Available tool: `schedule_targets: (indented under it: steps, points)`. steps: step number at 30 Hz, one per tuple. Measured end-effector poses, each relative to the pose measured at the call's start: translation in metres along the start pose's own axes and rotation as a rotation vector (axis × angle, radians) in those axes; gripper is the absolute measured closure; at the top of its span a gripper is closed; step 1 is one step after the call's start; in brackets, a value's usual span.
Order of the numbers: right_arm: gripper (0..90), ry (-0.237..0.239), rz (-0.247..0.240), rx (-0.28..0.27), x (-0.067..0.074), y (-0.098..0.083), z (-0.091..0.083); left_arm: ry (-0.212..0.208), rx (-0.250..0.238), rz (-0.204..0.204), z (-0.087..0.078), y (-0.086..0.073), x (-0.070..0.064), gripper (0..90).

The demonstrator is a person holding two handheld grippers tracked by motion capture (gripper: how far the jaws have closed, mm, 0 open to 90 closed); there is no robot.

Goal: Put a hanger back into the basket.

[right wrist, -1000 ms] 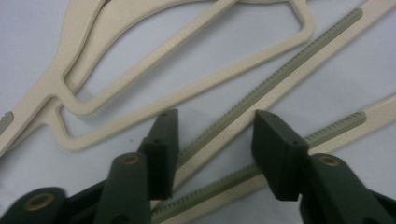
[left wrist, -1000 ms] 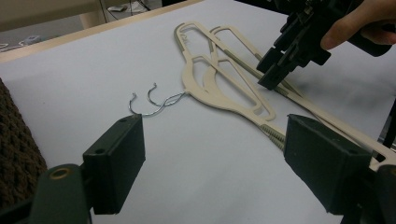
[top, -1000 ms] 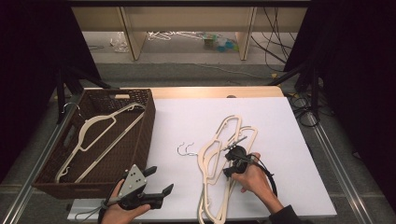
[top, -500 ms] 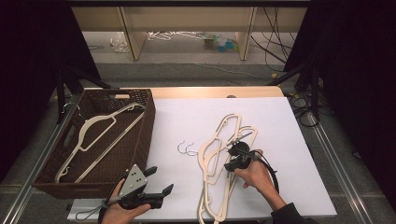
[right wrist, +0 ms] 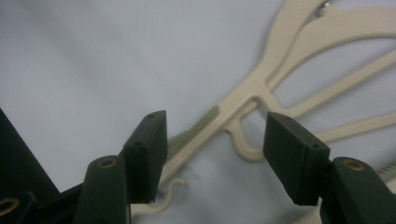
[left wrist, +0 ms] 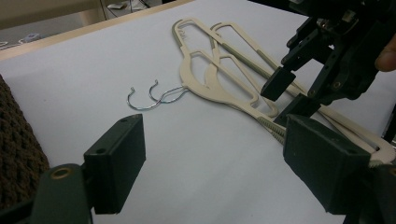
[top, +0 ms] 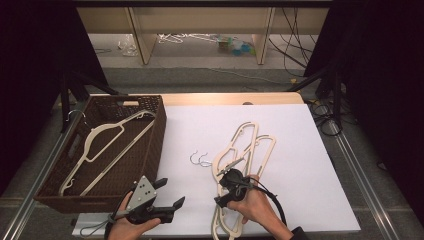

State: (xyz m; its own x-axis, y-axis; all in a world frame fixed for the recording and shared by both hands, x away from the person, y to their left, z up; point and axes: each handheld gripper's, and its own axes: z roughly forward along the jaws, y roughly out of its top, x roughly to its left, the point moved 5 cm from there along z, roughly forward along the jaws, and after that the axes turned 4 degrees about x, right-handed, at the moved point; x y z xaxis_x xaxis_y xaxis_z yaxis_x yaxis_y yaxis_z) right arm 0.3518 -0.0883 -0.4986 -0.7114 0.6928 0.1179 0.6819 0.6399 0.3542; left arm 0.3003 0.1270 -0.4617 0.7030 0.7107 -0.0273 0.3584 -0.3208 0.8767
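The right claw hangs with jaws just opened, nothing between them, directly over the cream hangers on the bench. Their long axis runs away from it. The left claw, wide and empty, sits farther off.

Looks like a lab or recording studio setup rather than anyone's home. Plain wooden table covered with a white sheet, boxed in by black curtains on both sides — classic data-collection booth. Metal rails running along the table edges, black stand legs planted on a grey floor. Loose cables hanging and trailing at the back right, bits of clutter dumped under a pale bench behind. Handheld rigs with cameras on them — definitely not domestic gear.
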Motion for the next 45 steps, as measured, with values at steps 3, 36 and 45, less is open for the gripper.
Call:
schedule_targets:
  steps: [3,36,45]
  points:
    - [40.8,0.013,-0.01,0.014,0.006,-0.001,0.006,0.006,-0.004,-0.003,0.0,0.001,0.001,21.1]
    - [75.3,-0.057,-0.044,0.091,-0.04,-0.028,-0.007,0.004,0.001,0.009,0.001,0.0,0.0,21.1]
    - [79.3,-0.024,-0.141,0.099,-0.053,-0.032,-0.023,0.025,0.012,0.05,0.005,0.002,0.002,21.4]
